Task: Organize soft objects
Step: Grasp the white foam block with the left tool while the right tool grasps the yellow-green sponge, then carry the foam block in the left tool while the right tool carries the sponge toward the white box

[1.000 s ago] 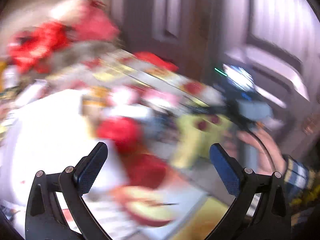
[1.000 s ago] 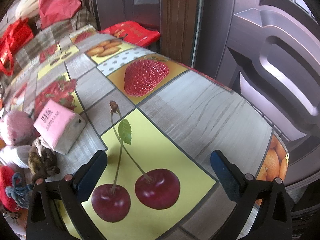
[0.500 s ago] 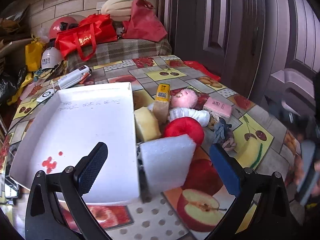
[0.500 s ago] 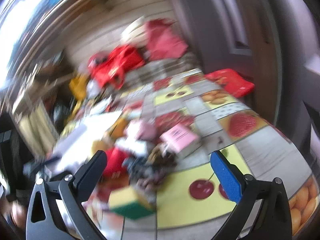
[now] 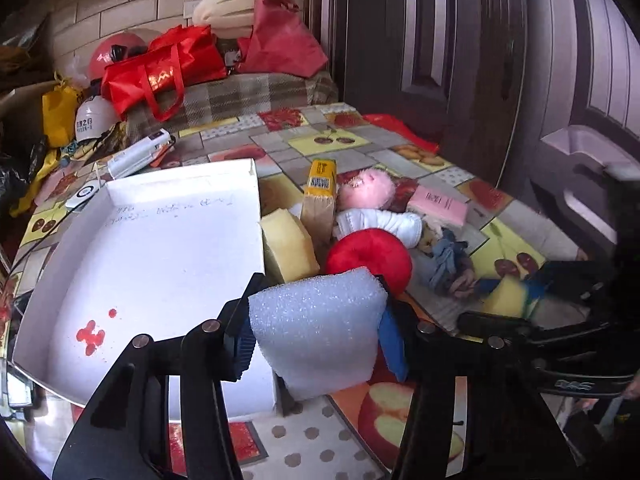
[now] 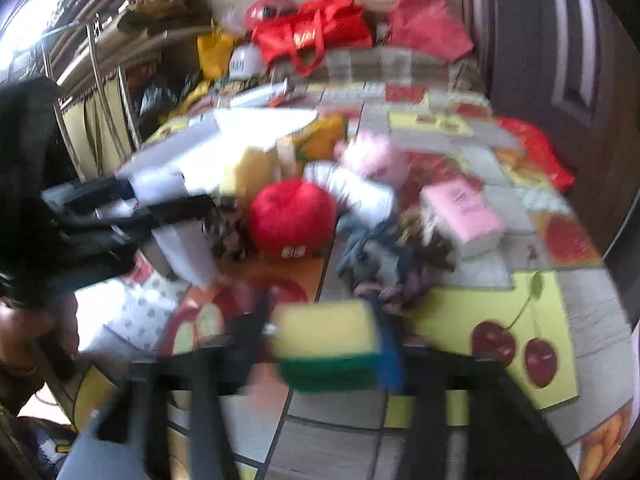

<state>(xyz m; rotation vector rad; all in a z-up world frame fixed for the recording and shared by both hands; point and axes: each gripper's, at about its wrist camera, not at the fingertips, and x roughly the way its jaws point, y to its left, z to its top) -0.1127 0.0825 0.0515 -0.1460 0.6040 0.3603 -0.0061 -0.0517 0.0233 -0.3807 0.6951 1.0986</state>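
Both tools just closed: our left tool (image 5: 316, 332) now squeezes the white foam block (image 5: 316, 328) at the white tray's (image 5: 160, 248) four o'clock corner, while our right tool (image 6: 326, 344), blurry, seemingly clenches the yellow-green sponge (image 6: 326, 340), both ready for the tray.

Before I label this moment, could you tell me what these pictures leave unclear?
- Right wrist view: motion blur smears the right gripper and sponge; contact unclear.
- Left wrist view: the foam block hides the left gripper pads' inner faces.
- Writing in the tray: too small.
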